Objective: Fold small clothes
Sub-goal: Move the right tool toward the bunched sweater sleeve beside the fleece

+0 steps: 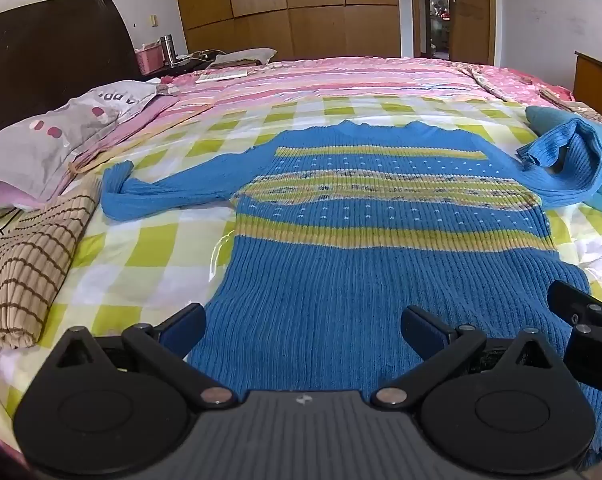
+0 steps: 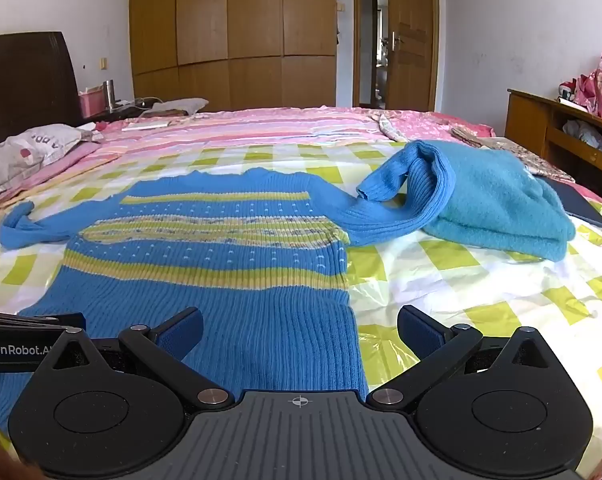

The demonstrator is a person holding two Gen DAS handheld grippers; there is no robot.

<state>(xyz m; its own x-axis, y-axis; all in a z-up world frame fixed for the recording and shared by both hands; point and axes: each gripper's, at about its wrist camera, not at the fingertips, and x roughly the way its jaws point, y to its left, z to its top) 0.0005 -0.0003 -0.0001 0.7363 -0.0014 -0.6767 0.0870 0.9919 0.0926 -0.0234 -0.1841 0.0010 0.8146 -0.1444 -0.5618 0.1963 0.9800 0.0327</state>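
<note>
I have the blue striped sweater (image 1: 381, 240) spread flat, front up, on the checked sheet of the bed (image 2: 481, 300), its hem nearest me and the neckline away. Its left sleeve (image 1: 169, 188) lies straight out to the side; the right sleeve (image 2: 397, 200) runs out and drapes up over a teal knit (image 2: 509, 208) that sits just beside the shoulder.

Both tools sit low at the hem, empty. The left gripper (image 1: 303, 328) has its jaws wide over the hem's left half, with the left side edge just inside its left finger; the right gripper (image 2: 299, 330) has its jaws wide astride the right side edge, one finger over wool, the other over sheet.

My judgement: nothing is folded yet, and the sleeves want bringing in first. I would free the right sleeve from the teal knit before anything else, pinching near the cuff and laying it across the chest, so the neighbour is not dragged along. The ribbed knit should stretch, so I would lift rather than pull.

For room, the sheet to the right is open near the hem. On the left a brown striped garment (image 1: 25, 272) lies close to the sleeve end, with pillows (image 1: 49, 140) beyond.
</note>
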